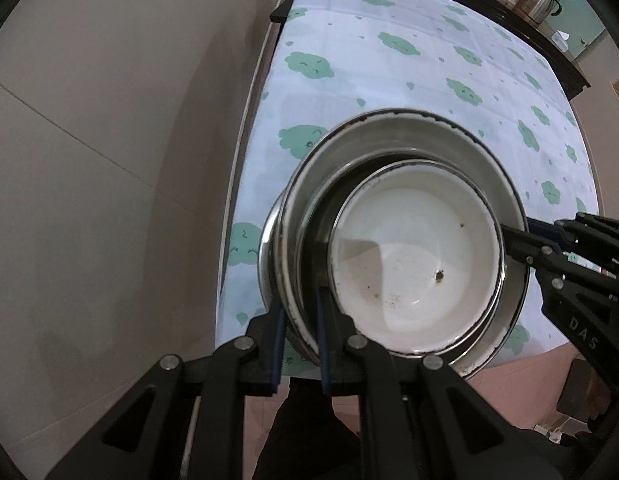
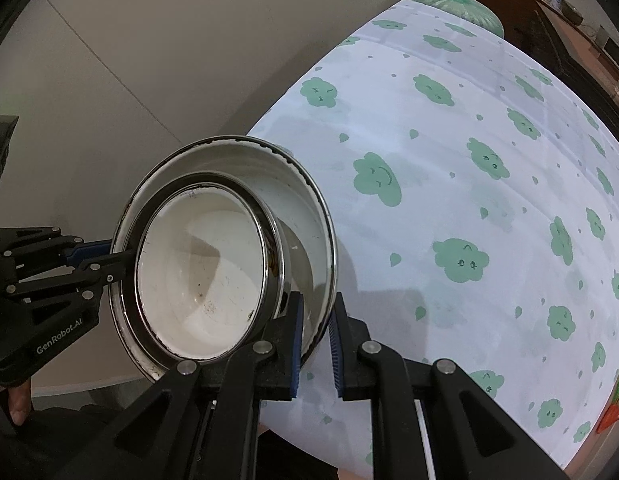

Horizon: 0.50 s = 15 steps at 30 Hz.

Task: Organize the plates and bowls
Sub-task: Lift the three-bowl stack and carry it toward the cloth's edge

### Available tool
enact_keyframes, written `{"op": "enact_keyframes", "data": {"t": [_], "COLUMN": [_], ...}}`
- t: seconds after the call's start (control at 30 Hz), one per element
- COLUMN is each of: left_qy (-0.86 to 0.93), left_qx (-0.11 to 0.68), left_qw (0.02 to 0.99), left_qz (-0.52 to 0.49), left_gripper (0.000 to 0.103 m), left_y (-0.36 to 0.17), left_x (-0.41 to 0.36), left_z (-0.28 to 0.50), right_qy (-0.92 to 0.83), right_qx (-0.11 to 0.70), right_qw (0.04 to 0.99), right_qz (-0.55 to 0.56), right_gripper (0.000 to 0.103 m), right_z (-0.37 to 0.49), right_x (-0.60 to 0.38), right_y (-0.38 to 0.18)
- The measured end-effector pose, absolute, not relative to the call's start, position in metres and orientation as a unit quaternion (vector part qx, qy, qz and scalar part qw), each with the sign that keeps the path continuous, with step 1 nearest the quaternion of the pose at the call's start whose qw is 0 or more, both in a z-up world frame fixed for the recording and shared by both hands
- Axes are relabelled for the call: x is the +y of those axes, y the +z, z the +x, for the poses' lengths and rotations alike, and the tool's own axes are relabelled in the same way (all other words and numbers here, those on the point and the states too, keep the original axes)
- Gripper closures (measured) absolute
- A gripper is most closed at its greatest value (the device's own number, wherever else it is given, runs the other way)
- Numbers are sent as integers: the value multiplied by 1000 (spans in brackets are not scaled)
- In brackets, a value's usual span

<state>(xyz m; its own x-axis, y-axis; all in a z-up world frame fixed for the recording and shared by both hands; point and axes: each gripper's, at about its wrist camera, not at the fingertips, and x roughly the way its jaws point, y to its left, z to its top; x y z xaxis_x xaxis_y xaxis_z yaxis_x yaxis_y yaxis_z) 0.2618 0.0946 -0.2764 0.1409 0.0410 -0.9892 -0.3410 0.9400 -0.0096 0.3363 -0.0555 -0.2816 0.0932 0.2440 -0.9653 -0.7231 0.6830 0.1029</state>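
A large steel bowl holds a smaller white-lined bowl nested inside it, off to one side. Both are held tilted above the near edge of the table. My left gripper is shut on the large bowl's rim on one side. My right gripper is shut on the rim of the same large bowl on the opposite side. The inner bowl has small dark specks on its white inside. Each gripper shows in the other's view, the right one and the left one.
The table is covered by a pale cloth with green cloud prints. A plain beige wall runs along the table's side. Dark furniture with a metal pot stands beyond the far end. Pinkish floor lies below.
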Motion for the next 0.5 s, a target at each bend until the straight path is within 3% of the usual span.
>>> {"op": "enact_keyframes", "data": {"t": [0.5], "left_qy": [132], "left_qx": [655], "left_qw": [732], "left_qz": [-131], "left_gripper": [93], "left_y": [-296], "left_x": [100], "left_z": [263], "right_qy": [345], "right_qx": [589], "right_qw": [699], "right_qz": [-212], "right_gripper": [89], "right_z": [335], "right_x": [-49], "right_y": [-293]}}
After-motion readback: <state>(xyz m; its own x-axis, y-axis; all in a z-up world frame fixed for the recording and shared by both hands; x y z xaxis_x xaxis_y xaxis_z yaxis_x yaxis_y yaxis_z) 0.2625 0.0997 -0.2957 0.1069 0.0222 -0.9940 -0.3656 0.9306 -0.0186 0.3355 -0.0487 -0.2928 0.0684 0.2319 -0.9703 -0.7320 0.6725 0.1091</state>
